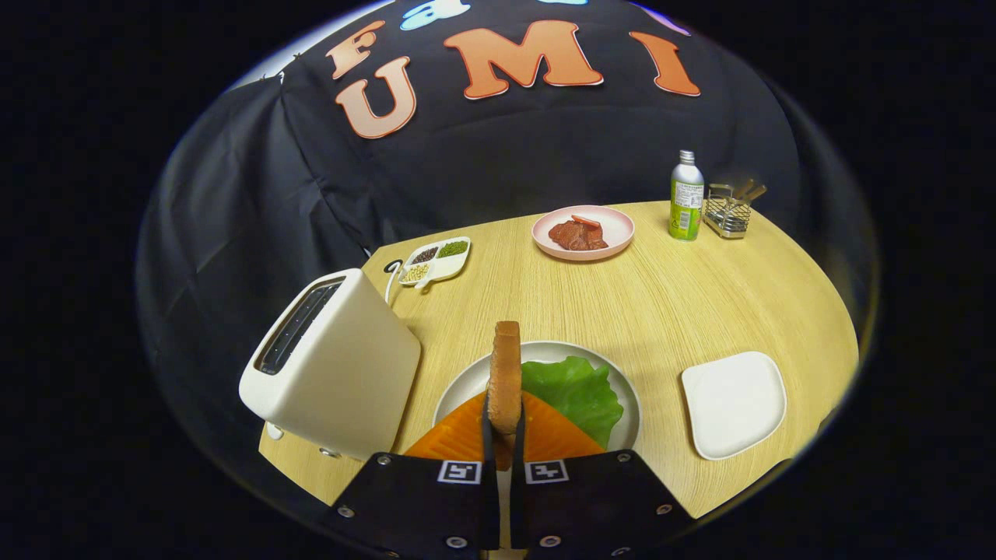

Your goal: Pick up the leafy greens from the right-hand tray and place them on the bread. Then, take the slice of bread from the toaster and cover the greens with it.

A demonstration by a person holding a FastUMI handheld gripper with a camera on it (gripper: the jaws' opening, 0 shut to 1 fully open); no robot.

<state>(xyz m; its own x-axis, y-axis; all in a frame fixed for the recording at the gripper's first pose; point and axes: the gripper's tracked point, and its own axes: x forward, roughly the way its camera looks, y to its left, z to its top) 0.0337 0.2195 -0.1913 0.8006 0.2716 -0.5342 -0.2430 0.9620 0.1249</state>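
Gripper view: your gripper (504, 435) pinches the bread slice (506, 377) upright on its edge, centre-low in the frame, above the lettuce (577, 393) on the round plate (467, 383). Toaster (331, 362) lower left; empty white tray (734, 403) lower right.

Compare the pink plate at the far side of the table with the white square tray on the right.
The round pink plate holds reddish meat pieces; the white square tray with rounded corners lies bare. The pink plate sits far beyond the tool, near the green-labelled metal bottle; the white tray lies close beside it. Both are shallow and rest flat on the light wooden table. The tool is shut on the upright brown bread slice.
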